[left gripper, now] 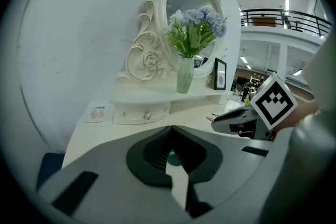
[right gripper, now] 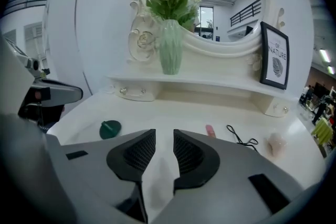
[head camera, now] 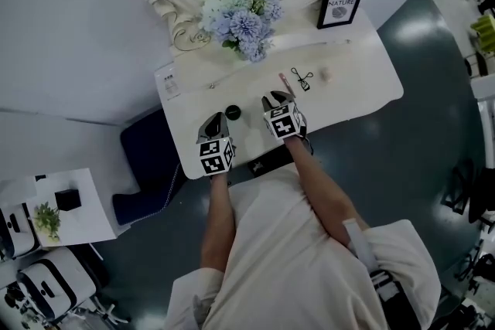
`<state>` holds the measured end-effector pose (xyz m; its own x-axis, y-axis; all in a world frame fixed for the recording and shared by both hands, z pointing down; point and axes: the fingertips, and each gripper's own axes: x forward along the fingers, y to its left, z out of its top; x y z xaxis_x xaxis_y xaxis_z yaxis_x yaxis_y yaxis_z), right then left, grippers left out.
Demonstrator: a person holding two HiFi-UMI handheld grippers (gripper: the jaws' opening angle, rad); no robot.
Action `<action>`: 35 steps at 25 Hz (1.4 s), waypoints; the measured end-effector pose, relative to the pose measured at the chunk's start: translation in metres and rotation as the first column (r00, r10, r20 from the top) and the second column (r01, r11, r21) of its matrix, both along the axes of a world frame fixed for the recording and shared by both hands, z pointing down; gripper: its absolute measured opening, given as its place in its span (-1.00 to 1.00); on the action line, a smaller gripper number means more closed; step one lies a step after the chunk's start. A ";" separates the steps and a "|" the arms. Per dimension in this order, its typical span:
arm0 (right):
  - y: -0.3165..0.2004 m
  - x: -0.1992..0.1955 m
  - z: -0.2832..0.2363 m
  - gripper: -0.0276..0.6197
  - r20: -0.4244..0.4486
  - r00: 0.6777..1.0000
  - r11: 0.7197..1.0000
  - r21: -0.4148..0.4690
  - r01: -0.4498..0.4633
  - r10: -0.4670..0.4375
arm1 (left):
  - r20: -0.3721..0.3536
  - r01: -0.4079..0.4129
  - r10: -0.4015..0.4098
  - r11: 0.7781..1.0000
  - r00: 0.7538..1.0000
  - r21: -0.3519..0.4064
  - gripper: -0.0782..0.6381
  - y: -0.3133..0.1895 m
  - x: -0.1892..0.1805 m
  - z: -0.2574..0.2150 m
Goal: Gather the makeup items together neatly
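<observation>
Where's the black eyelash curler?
In the head view, the eyelash curler lies on the white table, right of the pink stick, beyond the right claw.

A small round dark green pot (right gripper: 109, 129) sits flat on the white bench (right gripper: 184, 110). Well to its right lie a thin pink stick (right gripper: 210, 130), a black lash curler (right gripper: 242, 137) and a pale pink sponge (right gripper: 275, 142), side by side.

Left gripper (left gripper: 169, 129) closed, right gripper (right gripper: 164, 139) parted
</observation>
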<state>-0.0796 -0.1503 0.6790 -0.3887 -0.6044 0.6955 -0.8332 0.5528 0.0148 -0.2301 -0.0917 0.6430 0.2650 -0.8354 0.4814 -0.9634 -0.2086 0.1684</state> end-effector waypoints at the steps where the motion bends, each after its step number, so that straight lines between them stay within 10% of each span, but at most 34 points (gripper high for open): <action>1: 0.003 -0.010 -0.001 -0.49 0.008 1.000 1.000 0.000 0.024 -0.024 | -0.003 0.011 -0.011 1.000 1.000 -0.003 -0.74 0.003 -0.004 0.001; 12: 0.038 -0.112 0.015 -0.49 0.105 0.934 0.934 -0.067 0.350 -0.342 | -0.004 0.103 -0.103 0.995 0.995 -0.010 -0.74 0.022 -0.049 0.003; 26: 0.050 -0.143 0.041 -0.53 -0.084 0.795 0.795 -0.175 0.581 -0.600 | -0.062 0.286 -0.286 0.958 0.956 -0.008 -0.74 0.037 -0.105 0.008; 35: 0.051 -0.146 0.041 -0.78 -0.067 0.807 0.802 -0.186 0.568 -0.587 | -0.073 0.295 -0.296 0.955 0.953 -0.018 -0.74 0.039 -0.103 0.013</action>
<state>-0.2253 -0.0988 0.7201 -0.5431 -0.1784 0.8205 -0.3559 0.9339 -0.0325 -0.3330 -0.0529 0.6564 0.0422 -0.8786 0.4758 -0.9665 0.0847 0.2421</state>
